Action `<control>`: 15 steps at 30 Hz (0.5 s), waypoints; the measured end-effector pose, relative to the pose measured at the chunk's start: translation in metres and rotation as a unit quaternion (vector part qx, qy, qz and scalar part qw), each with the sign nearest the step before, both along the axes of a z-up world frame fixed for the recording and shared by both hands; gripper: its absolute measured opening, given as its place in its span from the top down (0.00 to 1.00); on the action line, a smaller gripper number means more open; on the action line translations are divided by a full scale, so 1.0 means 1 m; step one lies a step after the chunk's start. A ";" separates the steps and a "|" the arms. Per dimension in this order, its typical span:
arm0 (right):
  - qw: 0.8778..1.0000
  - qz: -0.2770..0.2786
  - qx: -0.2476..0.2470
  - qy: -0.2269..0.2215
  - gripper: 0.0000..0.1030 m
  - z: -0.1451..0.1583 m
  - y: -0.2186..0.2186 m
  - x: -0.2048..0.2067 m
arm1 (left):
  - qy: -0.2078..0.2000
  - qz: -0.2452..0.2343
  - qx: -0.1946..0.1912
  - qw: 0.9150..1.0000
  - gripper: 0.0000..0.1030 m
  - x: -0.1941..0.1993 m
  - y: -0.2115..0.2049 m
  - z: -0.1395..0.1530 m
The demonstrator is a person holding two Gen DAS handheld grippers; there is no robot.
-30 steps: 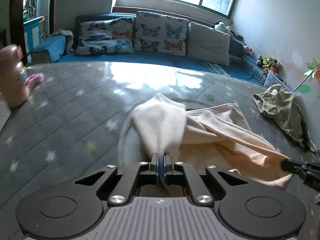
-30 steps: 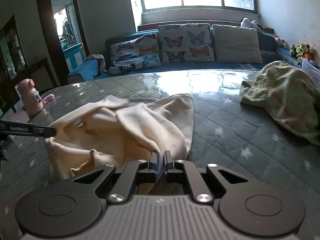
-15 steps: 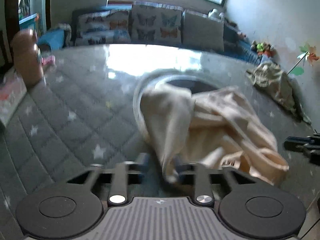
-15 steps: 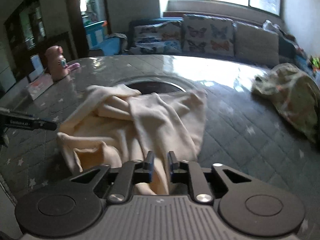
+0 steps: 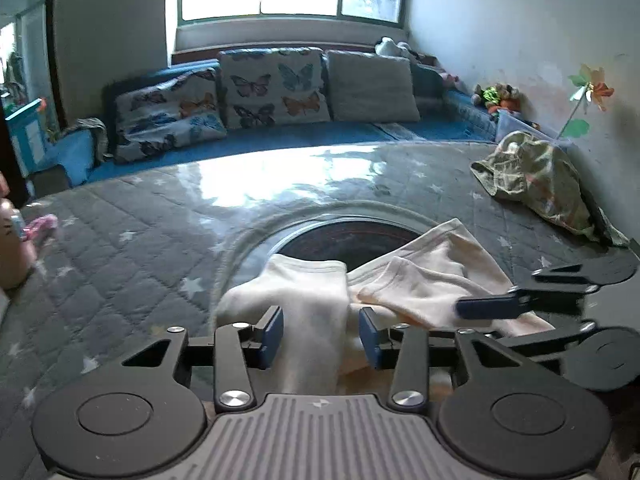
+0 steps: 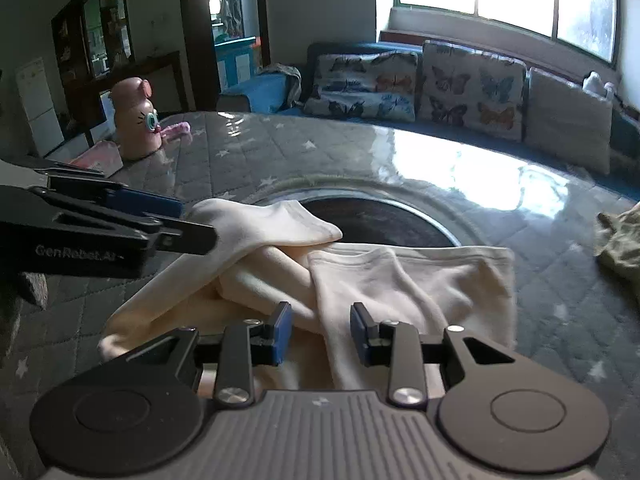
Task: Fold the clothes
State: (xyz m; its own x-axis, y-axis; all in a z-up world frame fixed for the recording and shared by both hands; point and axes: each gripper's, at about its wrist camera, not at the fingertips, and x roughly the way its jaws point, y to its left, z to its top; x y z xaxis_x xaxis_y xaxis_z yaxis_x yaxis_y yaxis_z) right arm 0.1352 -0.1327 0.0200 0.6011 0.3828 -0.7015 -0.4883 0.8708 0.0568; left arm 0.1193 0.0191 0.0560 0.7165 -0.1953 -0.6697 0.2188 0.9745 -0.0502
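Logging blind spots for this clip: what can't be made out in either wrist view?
- Cream garment: near end hidden under both gripper bodies, both views.
- Dark round opening: front covered by the garment.
- Green patterned cloth: cut off by the right wrist view's edge.
- Pink bottle: cut off at the left wrist view's edge.

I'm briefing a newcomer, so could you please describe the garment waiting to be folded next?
On the grey star-quilted table, look to its far right edge beside the white wall. There lies the green patterned garment, crumpled; unlike the cream garment between the grippers, it is mottled and untouched.
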 end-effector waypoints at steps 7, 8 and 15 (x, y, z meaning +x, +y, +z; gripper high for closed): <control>1.000 -0.013 -0.003 0.016 0.87 -0.018 0.000 0.014 | 0.005 -0.022 0.018 1.000 0.56 0.027 -0.014 -0.015; 1.000 -0.017 0.000 0.016 0.90 -0.018 -0.003 0.014 | 0.005 -0.023 0.024 0.999 0.56 0.030 -0.016 -0.017; 0.999 -0.050 0.012 0.005 0.97 -0.012 -0.022 0.014 | 0.027 -0.029 0.038 0.998 0.63 0.054 -0.018 -0.034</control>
